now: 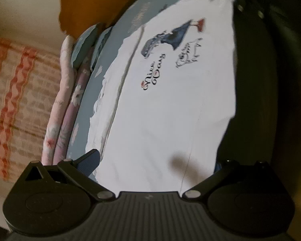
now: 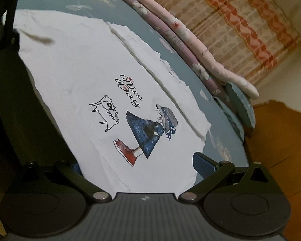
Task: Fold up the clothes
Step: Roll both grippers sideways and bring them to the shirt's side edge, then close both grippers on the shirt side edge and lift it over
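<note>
A white T-shirt [image 1: 170, 100] printed with a girl in a blue dress, a cat and the words "Nice Day" lies spread on a blue bed sheet [image 1: 102, 64]. One long side is folded over into a ridge [image 1: 120, 84]. My left gripper [image 1: 153, 163] is open, its blue-padded fingers [image 1: 90, 160] wide apart at one end of the shirt. The same shirt [image 2: 80, 70] fills the right wrist view. My right gripper [image 2: 140, 166] is open at the opposite end, near the red shoe print. Its right finger pad [image 2: 203, 165] rests over the sheet [image 2: 220, 120], and the shirt partly hides the left finger.
Rolled pink and lilac floral quilts [image 2: 190, 46] and a blue pillow [image 2: 240, 104] line the bed's far side. Behind them hangs an orange-patterned curtain [image 2: 240, 20]. Orange-brown wood [image 2: 281, 140] lies beyond the bed's end. The shirt's near side borders a dark area [image 1: 271, 80].
</note>
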A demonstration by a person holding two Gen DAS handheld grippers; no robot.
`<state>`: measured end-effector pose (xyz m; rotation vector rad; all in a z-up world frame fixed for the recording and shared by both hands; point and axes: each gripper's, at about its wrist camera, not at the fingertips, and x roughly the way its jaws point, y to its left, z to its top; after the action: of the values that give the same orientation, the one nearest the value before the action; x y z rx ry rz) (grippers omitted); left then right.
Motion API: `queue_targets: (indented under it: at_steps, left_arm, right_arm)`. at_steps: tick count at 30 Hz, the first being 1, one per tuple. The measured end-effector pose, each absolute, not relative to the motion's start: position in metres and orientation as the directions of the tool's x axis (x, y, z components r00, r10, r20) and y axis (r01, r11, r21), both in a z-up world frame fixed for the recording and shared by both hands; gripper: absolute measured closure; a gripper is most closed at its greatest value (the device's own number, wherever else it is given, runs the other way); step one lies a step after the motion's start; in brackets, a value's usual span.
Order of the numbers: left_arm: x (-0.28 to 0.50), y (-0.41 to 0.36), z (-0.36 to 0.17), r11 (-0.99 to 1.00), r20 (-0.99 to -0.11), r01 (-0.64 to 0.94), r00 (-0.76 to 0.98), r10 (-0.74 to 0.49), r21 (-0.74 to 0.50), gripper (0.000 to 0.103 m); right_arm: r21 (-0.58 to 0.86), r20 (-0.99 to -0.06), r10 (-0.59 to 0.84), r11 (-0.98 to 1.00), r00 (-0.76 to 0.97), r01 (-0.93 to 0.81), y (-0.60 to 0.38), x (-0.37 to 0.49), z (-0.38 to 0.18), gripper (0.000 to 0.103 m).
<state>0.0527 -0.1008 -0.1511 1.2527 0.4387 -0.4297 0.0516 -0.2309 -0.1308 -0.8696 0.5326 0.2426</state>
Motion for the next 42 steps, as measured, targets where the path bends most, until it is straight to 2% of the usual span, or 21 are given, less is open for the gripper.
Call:
queue_targets:
  at_steps: [5, 8, 10, 11, 14, 16, 19, 20, 22, 25, 28, 32, 42]
  left_arm:
    - [0.054, -0.093, -0.154, 0.185, -0.531, 0.529, 0.846, -0.042, 0.828, 0.001]
    - [0.055, -0.096, -0.156, 0.160, -0.526, 0.526, 0.849, -0.049, 0.835, 0.001]
    - [0.054, -0.098, -0.157, 0.150, -0.522, 0.523, 0.852, -0.050, 0.839, 0.001]
    - [0.054, -0.098, -0.157, 0.149, -0.530, 0.532, 0.846, -0.052, 0.834, 0.002]
    - [0.052, -0.098, -0.155, 0.150, -0.575, 0.577, 0.816, -0.064, 0.803, 0.023]
    - [0.051, -0.097, -0.155, 0.151, -0.603, 0.606, 0.794, -0.072, 0.781, 0.043]
    - [0.049, -0.096, -0.155, 0.144, -0.638, 0.642, 0.766, -0.083, 0.753, 0.064]
    - [0.048, -0.096, -0.155, 0.141, -0.647, 0.652, 0.758, -0.086, 0.745, 0.067]
    - [0.048, -0.095, -0.154, 0.146, -0.671, 0.676, 0.736, -0.090, 0.722, 0.080]
    - [0.050, -0.094, -0.153, 0.156, -0.708, 0.713, 0.700, -0.098, 0.683, 0.093]
    - [0.051, -0.094, -0.151, 0.177, -0.736, 0.741, 0.669, -0.106, 0.648, 0.099]
    - [0.055, -0.090, -0.142, 0.217, -0.759, 0.763, 0.640, -0.116, 0.609, 0.099]
    - [0.072, -0.081, -0.114, 0.301, -0.723, 0.727, 0.675, -0.146, 0.618, 0.099]
  right_arm:
    - [-0.657, -0.559, -0.032, 0.628, 0.829, -0.418, -0.241, 0.051, -0.129, 0.001]
    - [-0.649, -0.570, 0.002, 0.613, 0.822, -0.451, -0.239, 0.048, -0.128, 0.006]
    - [-0.639, -0.584, 0.022, 0.604, 0.812, -0.476, -0.236, 0.047, -0.127, 0.019]
    - [-0.631, -0.592, 0.030, 0.604, 0.805, -0.486, -0.235, 0.047, -0.127, 0.022]
    - [-0.607, -0.616, 0.054, 0.604, 0.786, -0.517, -0.232, 0.046, -0.125, 0.035]
    - [-0.590, -0.631, 0.071, 0.603, 0.772, -0.538, -0.230, 0.045, -0.124, 0.044]
    - [-0.566, -0.655, 0.092, 0.598, 0.750, -0.567, -0.228, 0.044, -0.123, 0.058]
    - [-0.559, -0.663, 0.097, 0.595, 0.742, -0.577, -0.227, 0.044, -0.123, 0.061]
    - [-0.554, -0.668, 0.102, 0.593, 0.737, -0.584, -0.226, 0.044, -0.122, 0.077]
    - [-0.549, -0.673, 0.109, 0.590, 0.732, -0.592, -0.224, 0.044, -0.119, 0.085]
    - [-0.543, -0.678, 0.116, 0.587, 0.726, -0.601, -0.223, 0.044, -0.116, 0.087]
    - [-0.534, -0.679, 0.123, 0.593, 0.723, -0.603, -0.223, 0.045, -0.110, 0.089]
    - [-0.538, -0.671, 0.126, 0.595, 0.731, -0.597, -0.224, 0.053, -0.094, 0.094]
